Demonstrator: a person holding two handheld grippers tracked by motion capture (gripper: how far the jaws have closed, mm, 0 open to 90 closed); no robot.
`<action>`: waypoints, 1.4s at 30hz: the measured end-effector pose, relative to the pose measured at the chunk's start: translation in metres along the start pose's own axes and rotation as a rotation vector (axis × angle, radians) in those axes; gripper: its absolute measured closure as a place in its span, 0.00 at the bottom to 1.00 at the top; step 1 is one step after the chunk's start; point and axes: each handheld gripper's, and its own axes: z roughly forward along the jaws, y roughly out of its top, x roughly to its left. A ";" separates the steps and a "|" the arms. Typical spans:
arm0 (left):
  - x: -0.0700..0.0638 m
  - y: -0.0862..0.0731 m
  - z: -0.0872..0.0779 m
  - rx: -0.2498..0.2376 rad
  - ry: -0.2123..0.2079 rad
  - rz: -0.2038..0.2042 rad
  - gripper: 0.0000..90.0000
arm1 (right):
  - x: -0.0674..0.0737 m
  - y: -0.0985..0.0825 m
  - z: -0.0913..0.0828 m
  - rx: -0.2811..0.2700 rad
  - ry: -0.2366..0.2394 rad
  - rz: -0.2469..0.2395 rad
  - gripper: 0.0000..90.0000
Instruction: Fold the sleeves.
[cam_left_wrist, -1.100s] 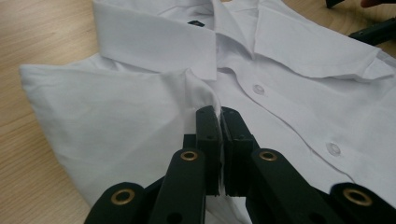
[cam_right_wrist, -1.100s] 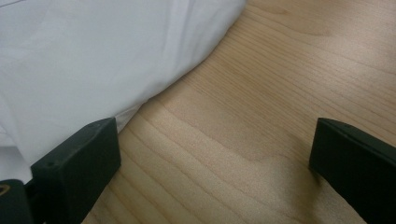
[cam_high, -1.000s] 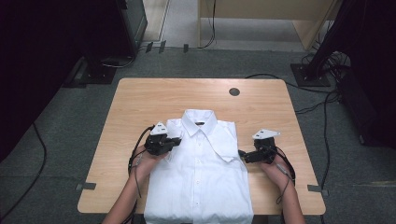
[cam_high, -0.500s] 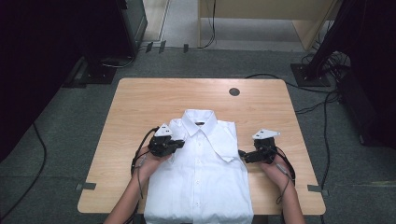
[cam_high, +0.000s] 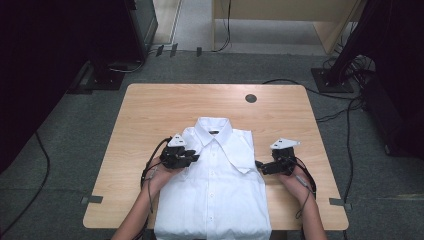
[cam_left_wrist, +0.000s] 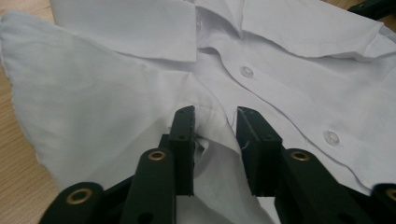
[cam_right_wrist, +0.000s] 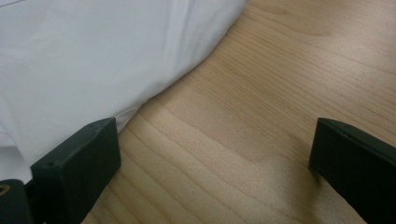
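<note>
**White shirt on table, two hand-held grippers at its shoulders**

High view. Wooden table (cam_high: 150, 115), pale top, with a dark round hole (cam_high: 251, 98) near its far edge. A white shirt (cam_high: 215, 195) lies flat and buttoned on the near half of the table, collar (cam_high: 214, 131) toward the far side, hem at the near edge. The left gripper (cam_high: 192, 157) lies on the shirt's left shoulder, its tip pointing right toward the button line; the left hand (cam_high: 160, 172) holds it from the near-left. The right gripper (cam_high: 260, 165) sits on bare wood just beside the shirt's right edge, pointing left at the cloth — the right hand (cam_high: 292, 182) is behind it. A grey three-cornered plate tops each gripper. Grey floor around the table, cables (cam_high: 345, 125) trailing at the far right.

Left gripper view. The jaws have just been opening; they now stand partly apart over the shirt, a raised fold (cam_left_wrist: 212, 133) of white cloth between them. The left jaw touches the fold, the right jaw stands clear of it, so the cloth is no longer pinched. Two buttons (cam_left_wrist: 246, 71) run along the placket beyond the tips; the collar lies at the far side.

Right gripper view. Jaws spread wide, bare wood between them. The shirt's edge (cam_right_wrist: 140, 60) lies at the left, just beside the left jaw — nothing is gripped.
</note>
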 end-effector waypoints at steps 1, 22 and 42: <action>0.000 0.000 0.000 0.002 -0.001 -0.001 0.68 | 0.000 0.000 0.000 0.000 -0.001 -0.001 0.02; 0.005 0.002 -0.009 -0.038 0.016 -0.011 0.31 | 0.000 0.000 0.000 0.000 0.000 -0.001 0.02; 0.016 0.001 -0.027 -0.033 0.032 -0.019 0.24 | 0.000 0.000 0.000 0.000 0.000 0.000 0.02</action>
